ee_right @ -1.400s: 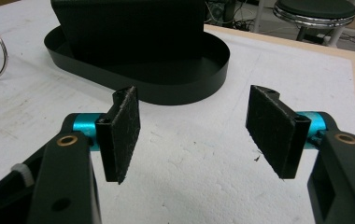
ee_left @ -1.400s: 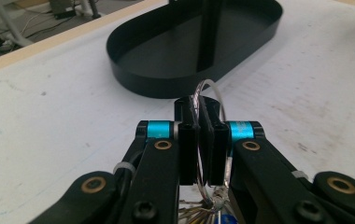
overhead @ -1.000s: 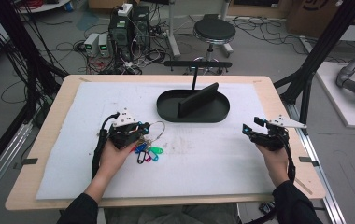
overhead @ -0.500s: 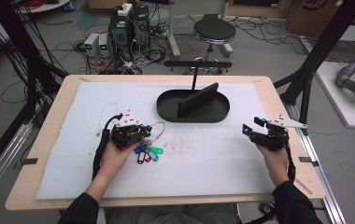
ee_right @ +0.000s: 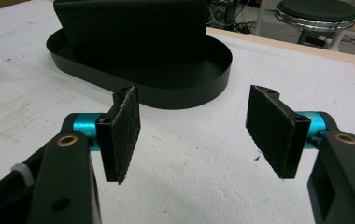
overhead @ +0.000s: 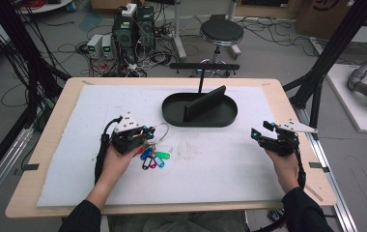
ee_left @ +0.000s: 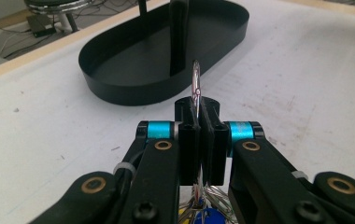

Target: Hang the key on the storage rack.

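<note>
A bunch of keys with blue, green and red tags [overhead: 153, 157] hangs from a large wire key ring [overhead: 159, 130] at the left middle of the white mat. My left gripper [overhead: 145, 135] is shut on that ring; in the left gripper view the ring [ee_left: 196, 79] stands up between the closed pads [ee_left: 188, 135], with the tags [ee_left: 208, 217] dangling below. My right gripper [overhead: 261, 129] is held over the mat's right side, open and with nothing between its pads [ee_right: 124, 128]. A black oval tray [overhead: 172, 116] with an upright divider [overhead: 204, 103] sits at the mat's far middle.
The white mat [overhead: 210, 164] covers a wooden table [overhead: 51, 125]. The tray's rim [ee_left: 119, 93] lies just ahead of the left gripper and also ahead of the right one [ee_right: 189, 93]. Beyond the table stand a stool [overhead: 221, 34] and electronics with cables [overhead: 128, 29].
The left gripper with the key ring has crept slightly right toward the tray. The right gripper has stayed in place, open.
</note>
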The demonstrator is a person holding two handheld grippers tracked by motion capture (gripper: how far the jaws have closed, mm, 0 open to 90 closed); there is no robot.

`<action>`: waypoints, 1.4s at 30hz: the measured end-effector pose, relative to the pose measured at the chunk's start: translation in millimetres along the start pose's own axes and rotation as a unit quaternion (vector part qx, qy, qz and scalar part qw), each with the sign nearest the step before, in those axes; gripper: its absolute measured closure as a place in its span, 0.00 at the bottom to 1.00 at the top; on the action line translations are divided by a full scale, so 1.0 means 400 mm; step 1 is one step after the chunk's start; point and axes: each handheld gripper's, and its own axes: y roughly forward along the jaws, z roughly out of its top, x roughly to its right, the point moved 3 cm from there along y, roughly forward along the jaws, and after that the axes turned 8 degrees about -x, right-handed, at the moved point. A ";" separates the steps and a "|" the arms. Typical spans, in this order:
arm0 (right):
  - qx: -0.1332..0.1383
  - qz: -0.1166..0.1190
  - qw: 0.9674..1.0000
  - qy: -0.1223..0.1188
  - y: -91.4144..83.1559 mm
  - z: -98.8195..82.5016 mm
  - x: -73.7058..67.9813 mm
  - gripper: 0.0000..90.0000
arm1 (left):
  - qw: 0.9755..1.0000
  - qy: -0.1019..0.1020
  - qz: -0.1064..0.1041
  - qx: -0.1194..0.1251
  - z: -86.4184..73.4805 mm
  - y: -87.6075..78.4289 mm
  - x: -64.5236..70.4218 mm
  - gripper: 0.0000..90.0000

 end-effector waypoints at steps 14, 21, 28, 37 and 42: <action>-0.004 0.001 1.000 -0.003 -0.002 -0.002 0.000 0.40 | 0.998 0.003 -0.003 0.058 0.047 -0.039 0.007 0.96; -0.006 0.001 1.000 -0.001 -0.003 -0.002 -0.002 0.40 | 0.997 0.008 0.001 0.074 0.068 -0.054 0.004 0.96; -0.007 0.003 1.000 -0.001 -0.001 -0.003 0.001 0.40 | 0.996 0.017 0.005 0.083 0.103 -0.062 0.001 0.96; -0.009 0.003 1.000 0.000 0.000 -0.004 0.001 0.40 | 0.996 0.033 0.011 0.088 0.159 -0.067 -0.010 0.96; -0.009 0.003 1.000 0.000 0.000 -0.004 0.002 0.40 | 0.995 0.040 0.016 0.090 0.202 -0.077 -0.023 0.96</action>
